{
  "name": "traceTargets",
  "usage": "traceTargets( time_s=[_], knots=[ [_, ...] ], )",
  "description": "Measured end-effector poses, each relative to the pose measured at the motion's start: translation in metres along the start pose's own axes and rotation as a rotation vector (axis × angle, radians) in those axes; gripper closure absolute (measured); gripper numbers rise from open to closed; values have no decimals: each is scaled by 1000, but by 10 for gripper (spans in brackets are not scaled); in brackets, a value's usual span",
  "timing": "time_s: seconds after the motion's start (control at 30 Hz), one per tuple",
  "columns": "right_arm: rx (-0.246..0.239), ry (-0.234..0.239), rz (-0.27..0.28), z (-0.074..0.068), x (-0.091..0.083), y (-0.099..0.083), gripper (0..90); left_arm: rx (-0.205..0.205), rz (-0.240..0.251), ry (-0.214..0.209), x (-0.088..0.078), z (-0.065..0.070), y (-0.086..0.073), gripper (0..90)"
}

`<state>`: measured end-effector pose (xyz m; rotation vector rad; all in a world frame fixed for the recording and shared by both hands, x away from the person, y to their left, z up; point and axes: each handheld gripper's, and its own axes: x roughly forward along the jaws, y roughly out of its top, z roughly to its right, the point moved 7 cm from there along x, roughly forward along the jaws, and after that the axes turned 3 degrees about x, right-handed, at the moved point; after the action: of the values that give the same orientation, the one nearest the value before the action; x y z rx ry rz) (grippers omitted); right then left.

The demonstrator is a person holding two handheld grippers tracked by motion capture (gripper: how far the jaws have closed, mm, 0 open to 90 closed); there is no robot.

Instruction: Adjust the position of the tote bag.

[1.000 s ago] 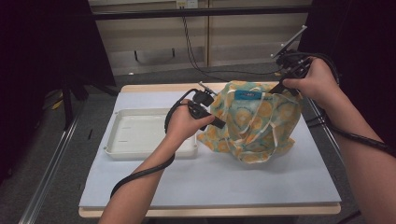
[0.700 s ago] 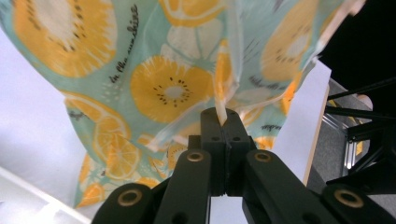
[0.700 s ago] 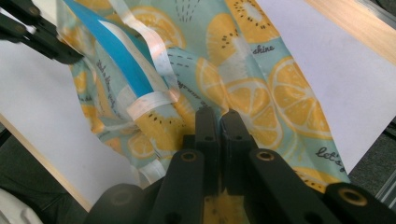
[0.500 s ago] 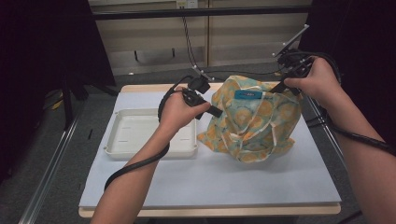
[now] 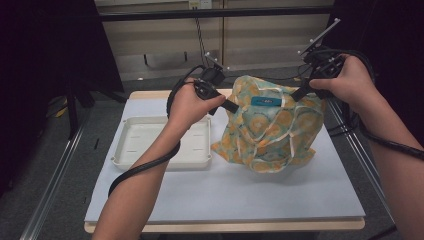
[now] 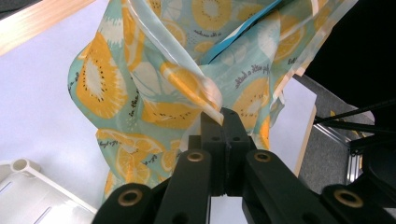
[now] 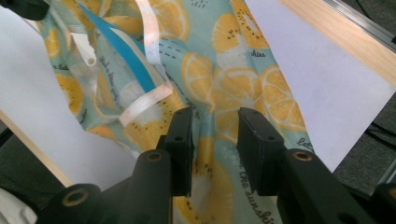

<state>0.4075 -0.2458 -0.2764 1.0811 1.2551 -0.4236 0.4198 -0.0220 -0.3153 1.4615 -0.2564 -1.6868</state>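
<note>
**Fruit-print bag held up between two tools**

Bag (image 5: 272, 125), a thin cloth one printed with orange slices on pale teal, stood bunched up over the right half of the white desk (image 5: 225, 190), its lower folds resting on the desk surface. A blue label (image 5: 264, 101) showed near its top, and pale straps hung across its front.

The left tool (image 5: 235, 107) was clenched on a fold of the bag's upper left edge; in the left gripper view the two black jaws met with a pinch of the fabric (image 6: 205, 95) caught between them, and the cloth fell away below.

The right tool (image 5: 295, 94) sat at the bag's upper right edge. Its jaws had just been opening: in the right gripper view they stood apart, with the printed cloth (image 7: 219, 88) lying between them and no pressing hold on it.

A white tray (image 5: 150, 150) lay on the desk just left of the bag, under the person's left forearm.
</note>
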Motion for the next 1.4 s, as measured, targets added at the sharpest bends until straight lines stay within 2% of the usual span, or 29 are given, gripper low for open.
traceTargets(
  time_s=[0.07,0.1,0.13,0.17,0.3,0.33,0.4,0.43,0.47,0.5,0.53,0.63,0.67,0.77,0.8,0.83,0.87,0.97,1.03,1.07,1.2,1.4],
  knots=[
    [2,6,3,-1,-4,0,635,8,-8,-2,-1,-1,1,900],
    [3,7,6,-2,-5,0,621,-11,3,0,0,0,2,900],
    [-6,8,13,-2,-6,0,609,2,-5,-1,0,-1,2,900],
    [1,9,11,-4,-8,0,596,-7,2,-1,0,0,3,900],
    [-17,10,12,-7,-10,0,537,-7,5,-2,-2,-1,5,900],
    [-20,14,9,-8,-10,0,523,-24,21,-2,-2,-1,7,900],
    [-34,18,1,-9,-8,-1,527,-16,20,-2,-5,-2,10,900],
    [-32,16,0,-10,-7,0,567,-27,36,-8,-5,-1,12,900],
    [-38,6,-7,-9,-6,-1,664,-20,33,-7,-7,-2,14,900],
    [-36,6,-15,-8,-6,-2,717,-17,39,-6,-9,-3,16,900],
    [-35,13,-14,-9,-5,-1,750,-28,44,-2,-10,-3,17,900],
    [-20,13,-14,-6,-7,-1,849,-28,56,-5,-13,-5,21,900],
    [-12,17,-10,-5,-8,0,855,-25,51,5,-16,-8,22,900],
    [3,12,15,0,-15,1,888,-34,68,-2,-20,-12,25,900],
    [11,11,22,3,-18,2,893,-58,87,0,-20,-13,26,900],
    [22,2,32,6,-20,2,900,-43,78,2,-23,-16,25,900],
    [30,-2,44,9,-22,3,900,-65,96,7,-24,-18,26,900],
    [53,-15,58,18,-25,3,900,-64,91,26,-28,-26,25,900],
    [69,-26,65,23,-26,3,900,-102,110,28,-28,-30,24,900],
    [73,-32,64,26,-25,3,900,-79,85,42,-30,-34,21,900],
    [88,-52,45,32,-18,1,900,-102,81,51,-29,-43,15,900],
    [95,-54,-7,33,5,-5,900,-133,63,46,-22,-53,0,900]
  ],
)
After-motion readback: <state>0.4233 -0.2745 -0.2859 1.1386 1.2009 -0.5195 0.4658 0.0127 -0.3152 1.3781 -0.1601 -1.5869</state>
